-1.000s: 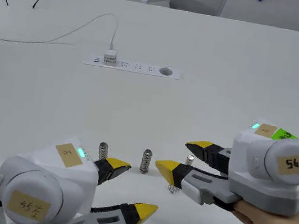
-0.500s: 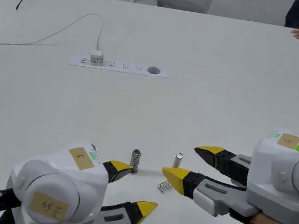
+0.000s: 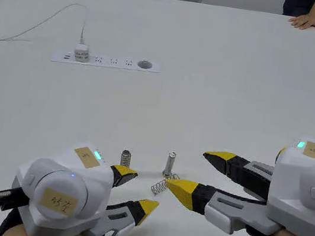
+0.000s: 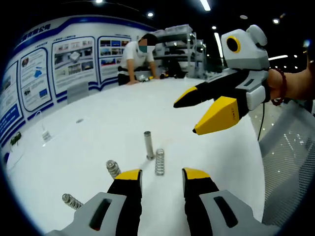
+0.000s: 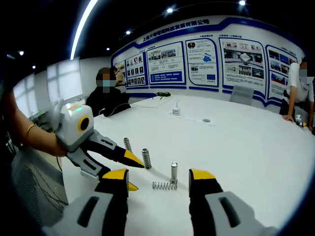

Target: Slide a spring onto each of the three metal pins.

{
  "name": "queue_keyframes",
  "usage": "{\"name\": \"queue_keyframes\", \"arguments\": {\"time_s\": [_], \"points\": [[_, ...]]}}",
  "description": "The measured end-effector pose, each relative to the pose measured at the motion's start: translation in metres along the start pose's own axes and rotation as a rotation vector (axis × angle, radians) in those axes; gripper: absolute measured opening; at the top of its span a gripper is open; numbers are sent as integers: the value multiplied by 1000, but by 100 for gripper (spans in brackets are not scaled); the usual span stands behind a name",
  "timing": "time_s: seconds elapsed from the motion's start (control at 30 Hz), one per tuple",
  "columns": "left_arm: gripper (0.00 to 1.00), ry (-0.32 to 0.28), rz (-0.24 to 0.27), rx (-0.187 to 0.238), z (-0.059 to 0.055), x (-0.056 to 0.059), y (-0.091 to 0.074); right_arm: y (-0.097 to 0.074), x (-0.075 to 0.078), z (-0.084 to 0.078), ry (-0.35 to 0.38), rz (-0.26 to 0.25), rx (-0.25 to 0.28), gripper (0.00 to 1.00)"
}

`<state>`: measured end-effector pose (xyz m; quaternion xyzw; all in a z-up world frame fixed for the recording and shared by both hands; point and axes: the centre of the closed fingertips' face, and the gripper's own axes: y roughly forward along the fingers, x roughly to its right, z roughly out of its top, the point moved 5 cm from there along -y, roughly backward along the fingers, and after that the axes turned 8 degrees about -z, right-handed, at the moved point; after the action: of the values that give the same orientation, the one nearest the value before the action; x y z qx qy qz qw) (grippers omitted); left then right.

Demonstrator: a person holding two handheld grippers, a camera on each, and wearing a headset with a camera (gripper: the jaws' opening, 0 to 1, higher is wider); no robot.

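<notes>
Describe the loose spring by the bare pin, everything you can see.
The spring is a small silvery wire coil lying on its side on the white table. One end sits at the foot of the bare pin; whether they touch is unclear. Neither the left claw nor the right claw, both open, touches it.

On the table [image 3: 242, 77], a bare pin [image 3: 170, 164] stands upright ahead of the left hand-held gripper [image 3: 141, 190] and just left of the right hand-held gripper [image 3: 190, 170]. A loose spring [image 3: 162, 184] lies on its side just beside the pin's foot, on the side nearer both. A sprung pin [image 3: 126, 158] stands left of the bare pin, just beyond the left hand-held gripper. In the left gripper view an outer sprung pin [image 4: 72, 201] stands further left. A power strip [image 3: 105, 60] lies well beyond.
</notes>
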<state>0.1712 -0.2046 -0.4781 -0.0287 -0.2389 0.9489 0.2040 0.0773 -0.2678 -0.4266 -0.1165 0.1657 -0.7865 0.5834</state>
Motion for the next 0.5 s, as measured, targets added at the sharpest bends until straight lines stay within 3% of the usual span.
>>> {"name": "queue_keyframes", "arguments": {"time_s": [0.3, 0.5], "points": [[30, 14, -21, -11, 1, -3, 17, -10, 2, -10, 8, 10, -3, 53], [26, 11, -27, -40, -5, -6, 27, -14, 4, -14, 21, 14, -6, 54]]}}
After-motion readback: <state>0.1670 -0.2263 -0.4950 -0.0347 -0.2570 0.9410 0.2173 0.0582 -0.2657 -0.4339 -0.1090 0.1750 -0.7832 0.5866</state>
